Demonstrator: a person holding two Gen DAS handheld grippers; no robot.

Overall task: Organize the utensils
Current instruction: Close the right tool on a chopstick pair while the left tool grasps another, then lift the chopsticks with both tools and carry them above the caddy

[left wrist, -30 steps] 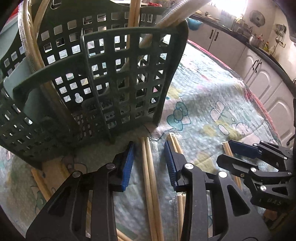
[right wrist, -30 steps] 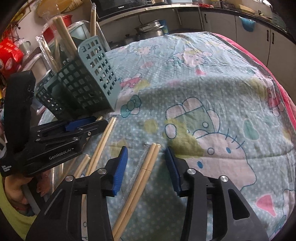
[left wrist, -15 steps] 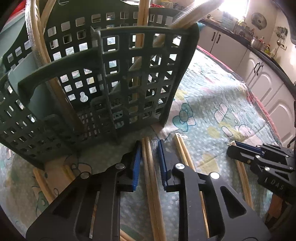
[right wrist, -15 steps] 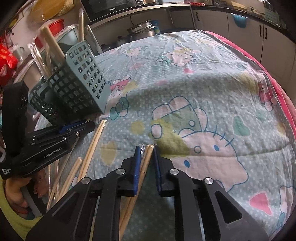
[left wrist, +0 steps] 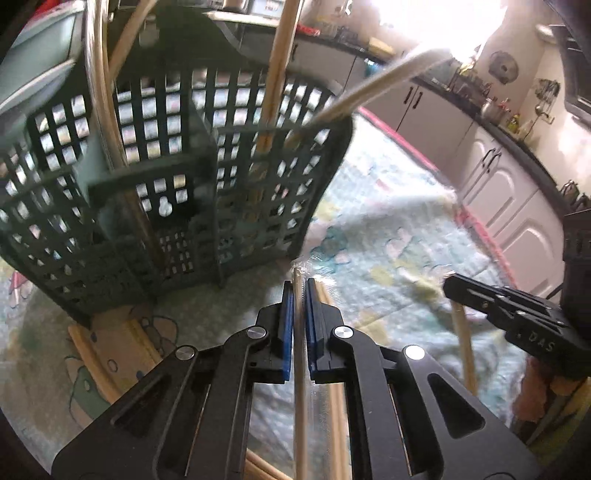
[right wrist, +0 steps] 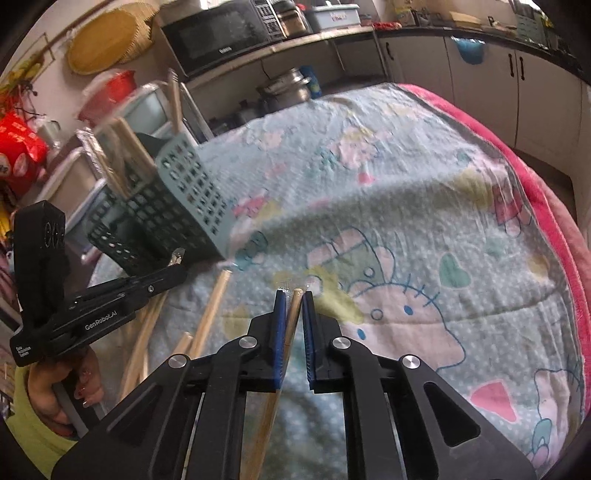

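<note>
My left gripper (left wrist: 299, 295) is shut on a wrapped pair of wooden chopsticks (left wrist: 300, 387), just in front of the dark green slotted utensil basket (left wrist: 184, 206). The basket holds several upright chopsticks (left wrist: 277, 74). My right gripper (right wrist: 292, 306) is shut on another wrapped chopstick pair (right wrist: 286, 339) above the cartoon-print tablecloth (right wrist: 406, 206). The basket (right wrist: 173, 214) stands to its left in the right wrist view. The left gripper (right wrist: 110, 302) shows there too, and the right gripper's body (left wrist: 517, 321) shows in the left wrist view.
More loose chopsticks lie on the cloth by the basket (left wrist: 110, 362) and left of the right gripper (right wrist: 210, 314). White kitchen cabinets (left wrist: 509, 192) and a counter with a microwave (right wrist: 218, 33) ring the table. The table's red edge (right wrist: 535, 192) curves at right.
Both grippers closed from open onto the chopstick pairs between their fingers. Both have lifted slightly; the views now blur with motion.
</note>
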